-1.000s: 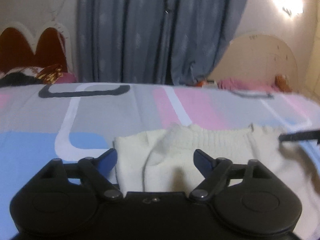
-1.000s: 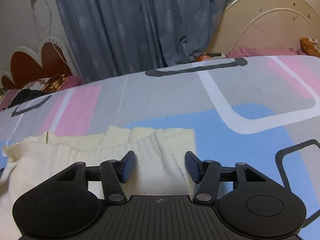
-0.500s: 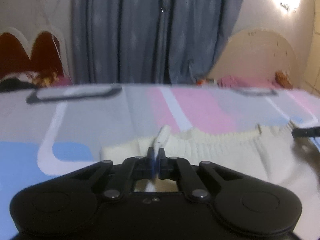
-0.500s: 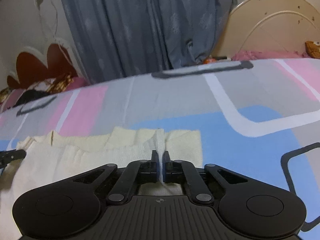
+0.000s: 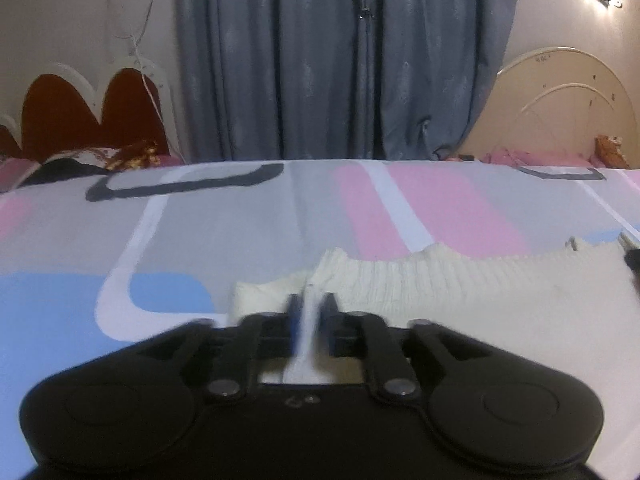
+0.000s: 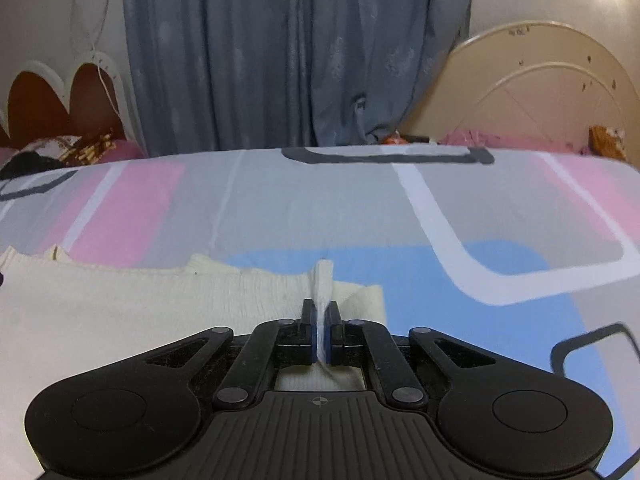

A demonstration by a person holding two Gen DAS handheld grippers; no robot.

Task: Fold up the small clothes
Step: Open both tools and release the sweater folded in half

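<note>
We see a cream knit sweater (image 5: 460,292) lying flat on a bed with a bedsheet (image 5: 248,232) in pink, grey, blue and white shapes. The sweater is spread across the near part of the bed, right in front of us.

Our left claw (image 5: 310,312) is almost closed and pinches a little fold of the sweater near its left end. The picture there is a bit blurry. A small flap of the sweater pokes out to the left of the claw.

Our right claw (image 6: 321,320) is squeezed tight on a thin ridge of the sweater (image 6: 160,312) near its right end. The pinched cloth stands up between the blue pads (image 6: 329,334).

Behind the bed hangs a grey-blue curtain (image 6: 280,60). A red headboard with a wavy white edge (image 5: 80,116) is on the left, and a round cream headboard (image 6: 540,96) is on the right.
</note>
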